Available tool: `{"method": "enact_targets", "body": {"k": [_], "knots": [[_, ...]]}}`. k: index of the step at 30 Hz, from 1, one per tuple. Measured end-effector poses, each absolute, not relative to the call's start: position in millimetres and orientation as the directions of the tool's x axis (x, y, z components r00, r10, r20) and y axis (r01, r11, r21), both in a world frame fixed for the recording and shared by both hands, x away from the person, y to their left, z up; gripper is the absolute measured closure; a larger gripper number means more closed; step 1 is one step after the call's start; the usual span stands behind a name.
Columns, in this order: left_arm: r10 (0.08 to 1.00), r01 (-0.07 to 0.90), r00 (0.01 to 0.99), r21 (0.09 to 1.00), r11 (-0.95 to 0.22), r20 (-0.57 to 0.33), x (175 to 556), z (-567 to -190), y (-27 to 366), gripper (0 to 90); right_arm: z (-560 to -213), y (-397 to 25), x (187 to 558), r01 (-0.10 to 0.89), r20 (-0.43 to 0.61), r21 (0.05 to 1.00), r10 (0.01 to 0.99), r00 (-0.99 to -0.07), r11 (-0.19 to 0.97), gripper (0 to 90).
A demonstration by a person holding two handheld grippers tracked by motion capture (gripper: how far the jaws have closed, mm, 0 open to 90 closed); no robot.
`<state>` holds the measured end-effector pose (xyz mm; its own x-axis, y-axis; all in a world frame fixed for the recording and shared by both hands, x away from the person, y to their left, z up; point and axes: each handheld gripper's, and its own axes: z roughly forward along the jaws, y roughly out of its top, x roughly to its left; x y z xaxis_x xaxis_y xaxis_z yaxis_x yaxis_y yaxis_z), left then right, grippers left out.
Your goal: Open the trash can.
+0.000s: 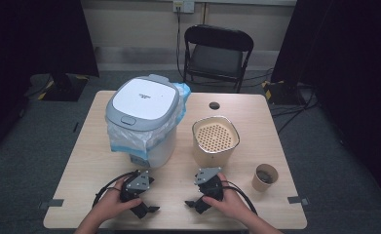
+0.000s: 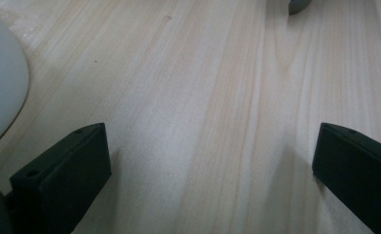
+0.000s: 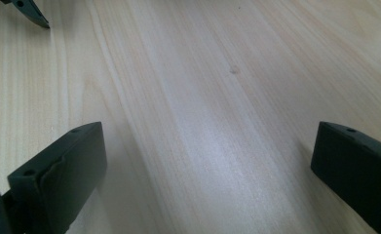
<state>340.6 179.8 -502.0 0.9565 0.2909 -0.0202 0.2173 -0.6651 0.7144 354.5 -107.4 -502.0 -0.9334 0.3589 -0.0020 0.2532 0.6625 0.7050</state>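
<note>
Both grippers rest jaws apart, empty, on table [image 1: 90, 161] near edge: left gripper [image 1: 146, 210] before lidded bin [image 1: 142, 119], right gripper [image 1: 195, 204] before beige canister [image 1: 215, 141]; lift clear first, approach squarely.

Lined white bin [image 1: 144, 117], perforated beige container [image 1: 215, 140], paper cup [image 1: 265, 177] on wooden table [image 1: 90, 161].

Bin [image 1: 144, 117] left on table [image 1: 95, 161] – canister [image 1: 216, 141] right of it – cup [image 1: 265, 177] farther right.
</note>
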Motion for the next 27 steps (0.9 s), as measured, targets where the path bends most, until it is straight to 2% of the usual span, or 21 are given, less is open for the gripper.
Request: {"method": "enact_targets", "body": {"k": [5,7,8,10,12,16,27], "knots": [[0.295,0.243,0.954,0.713,-0.657,-0.053,343,-499,180,2.3,-502,-107,354,0.253,-0.001,0.705,0.359,-0.934,0.662,0.0],[0.307,0.247,0.95,0.719,-0.649,-0.05,342,-495,181,17.6,-502,-107,354,0.253,-0.003,0.705,0.359,-0.933,0.662,0.0],[0.307,0.247,0.95,0.719,-0.649,-0.05,342,-495,181,22.3,-502,-107,354,0.253,-0.003,0.705,0.359,-0.933,0.662,0.0],[0.309,0.267,0.948,0.723,-0.638,-0.078,339,-491,184,14.3,-502,-107,354,0.253,-0.003,0.705,0.359,-0.933,0.663,0.0],[0.311,0.276,0.946,0.725,-0.632,-0.089,335,-487,187,18.4,-502,-107,354,0.253,-0.003,0.705,0.359,-0.933,0.663,0.0],[0.33,0.298,0.939,0.711,-0.636,-0.098,330,-478,192,16.7,-502,-107,354,0.253,-0.002,0.704,0.359,-0.933,0.663,0.0],[0.406,0.345,0.906,0.761,-0.549,-0.118,322,-435,210,15.9,-502,-107,354,0.253,-0.003,0.705,0.36,-0.933,0.663,0.0]]}}
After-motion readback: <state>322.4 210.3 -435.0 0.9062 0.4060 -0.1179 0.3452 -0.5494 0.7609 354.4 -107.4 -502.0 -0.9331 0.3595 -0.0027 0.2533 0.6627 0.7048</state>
